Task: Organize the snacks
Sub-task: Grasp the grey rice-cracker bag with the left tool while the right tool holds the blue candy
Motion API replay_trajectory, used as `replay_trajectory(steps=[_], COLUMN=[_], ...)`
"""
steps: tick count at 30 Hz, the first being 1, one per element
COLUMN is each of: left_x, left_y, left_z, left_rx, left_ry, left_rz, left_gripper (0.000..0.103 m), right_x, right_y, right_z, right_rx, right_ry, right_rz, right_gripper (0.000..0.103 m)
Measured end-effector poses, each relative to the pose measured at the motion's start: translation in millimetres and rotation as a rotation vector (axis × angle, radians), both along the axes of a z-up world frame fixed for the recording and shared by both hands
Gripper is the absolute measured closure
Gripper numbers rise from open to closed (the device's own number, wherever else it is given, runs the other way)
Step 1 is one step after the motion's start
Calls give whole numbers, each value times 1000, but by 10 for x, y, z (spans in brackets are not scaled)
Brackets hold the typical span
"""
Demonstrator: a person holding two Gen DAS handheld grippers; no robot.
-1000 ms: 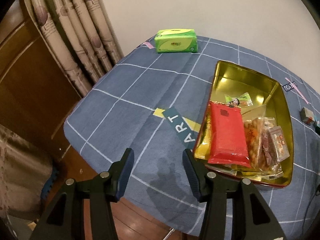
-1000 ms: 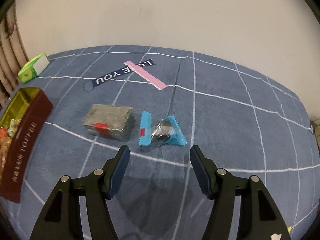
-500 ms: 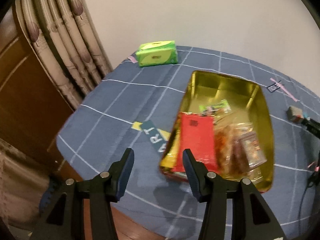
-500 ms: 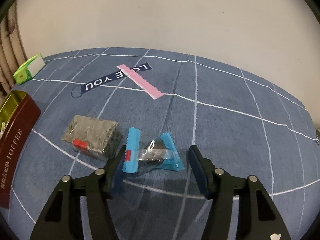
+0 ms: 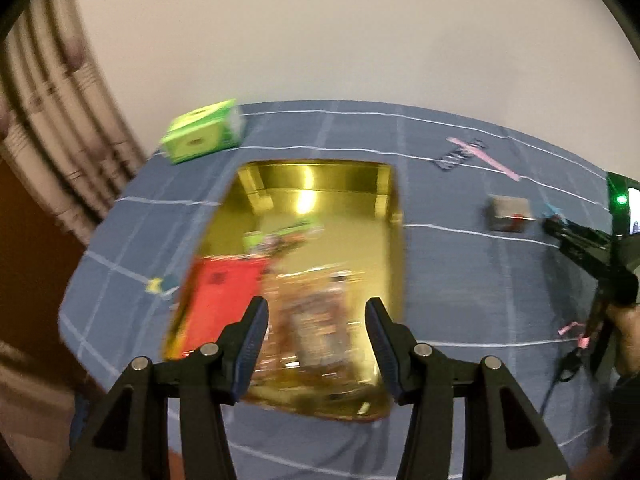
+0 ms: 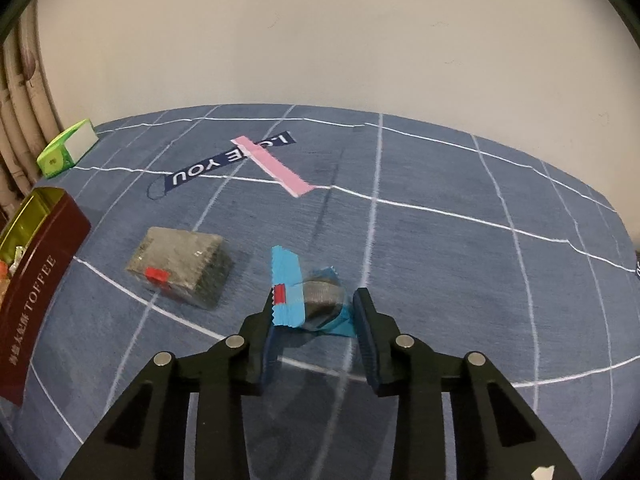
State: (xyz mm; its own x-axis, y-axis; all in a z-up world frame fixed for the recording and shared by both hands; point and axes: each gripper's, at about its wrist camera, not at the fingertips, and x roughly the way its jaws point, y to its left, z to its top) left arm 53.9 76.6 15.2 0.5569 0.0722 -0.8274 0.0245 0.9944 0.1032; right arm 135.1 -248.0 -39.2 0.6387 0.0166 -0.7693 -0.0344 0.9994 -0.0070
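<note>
My right gripper is closing on a blue-wrapped snack that lies on the blue checked cloth, and both pads press on its wrapper. A grey wrapped snack lies just to the left of it. In the blurred left wrist view, my left gripper hangs open and empty above the near end of the gold tin. The tin holds a red packet and several other snacks. That view also shows the grey snack and the right gripper at the far right.
A green tissue box stands at the table's far left by the curtain. The tin's dark red wall reads TOFFEE. A pink strip is printed on the cloth. A hand holds the right gripper. The table edge runs close below the tin.
The right gripper moved forward around the blue snack and shut on it. The left gripper swung right from the table's left edge to above the tin, still open.
</note>
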Motion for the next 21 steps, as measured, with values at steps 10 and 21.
replay_trajectory(steps=[10, 21], left_x=[227, 543], left_y=[-829, -1367], left_z=[-187, -371], left_rx=[-17, -64], left_ry=[38, 99], left_rz=[-152, -236], left_gripper=[52, 50], right_x=[-146, -332], right_y=[-456, -772], right_z=[21, 16], right_rx=[17, -2], right_ry=[-3, 0], right_rz=[-75, -133], right_gripper=[72, 72])
